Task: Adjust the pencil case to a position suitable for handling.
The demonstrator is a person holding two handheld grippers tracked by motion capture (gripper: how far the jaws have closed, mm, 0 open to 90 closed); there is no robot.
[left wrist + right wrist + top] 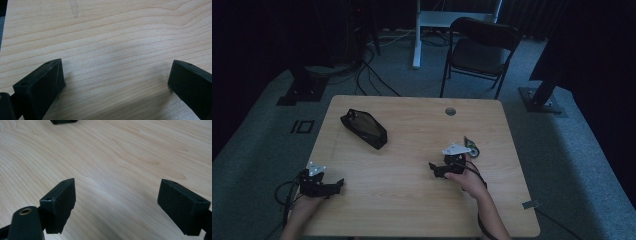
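I am working over a pale wooden table with wavy grain and rounded corners, standing on grey carpet in a dim room; a black folding chair sits beyond its far edge, with cables trailing across the floor. A small round grommet is set near the far side of the tabletop. A black, soft-looking pouch lies on the left far part of the table, and I cannot tell what is inside it. A small greenish object rests just beside my right gripper. That gripper has its blocky black jaws spread wide over bare wood, holding nothing. My left gripper, at the near left edge, is likewise gaping wide and empty, well apart from the pouch.
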